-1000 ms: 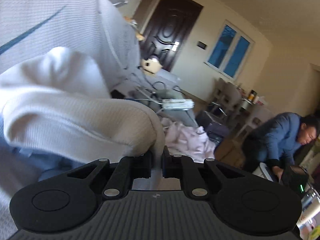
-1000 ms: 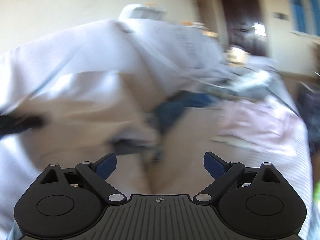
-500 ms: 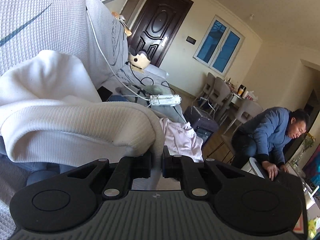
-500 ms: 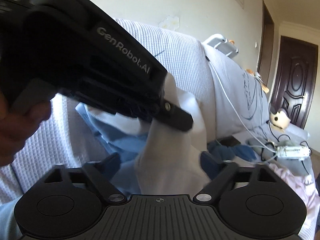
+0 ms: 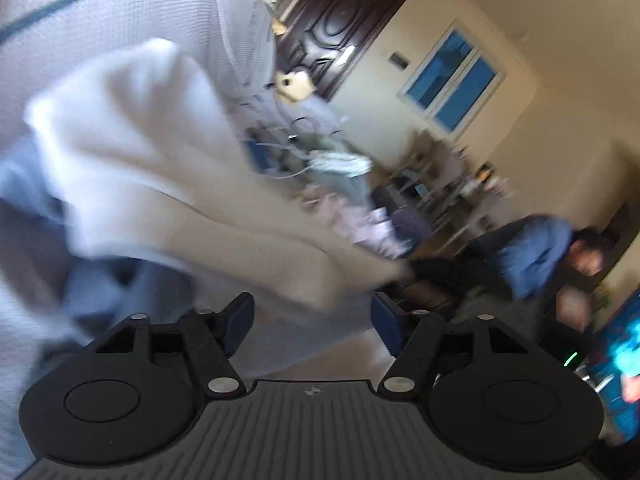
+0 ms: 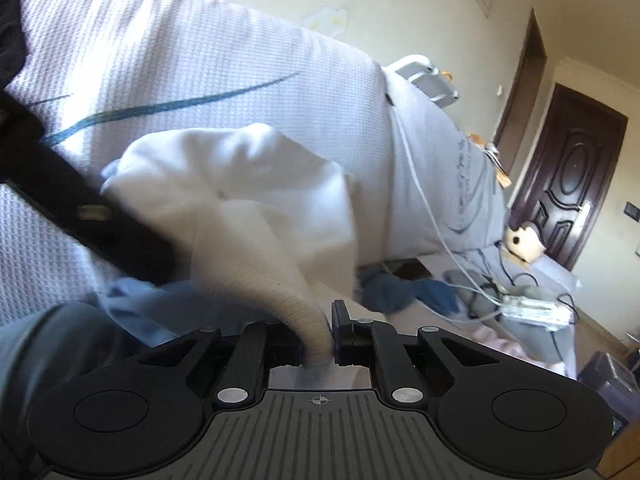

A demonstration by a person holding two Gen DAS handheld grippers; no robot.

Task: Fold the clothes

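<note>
A: Left wrist view first: what is the left gripper [image 5: 312,314] doing?
B: Its jaws are opening, and the blue pads [image 5: 239,317] are standing clear of the white garment [image 5: 160,168], which is draping just above and ahead of them. The picture is blurring. The garment is lying against the quilted sofa cover [image 5: 120,12]. At the right edge of the room a person in a blue jacket [image 5: 536,256] is bending forward.

A: And the right wrist view?
B: The right gripper [image 6: 318,338] is closing, and its jaws are pinching a ribbed edge of the white garment [image 6: 248,184]. That garment is bunching against the sofa's back cushion [image 6: 200,60]. The black left gripper body [image 6: 88,208] is crossing from the left edge, touching the cloth. A blue garment [image 6: 404,292] is lying on the seat beyond, beside white cables [image 6: 424,196] and a power strip [image 6: 536,312].
</note>
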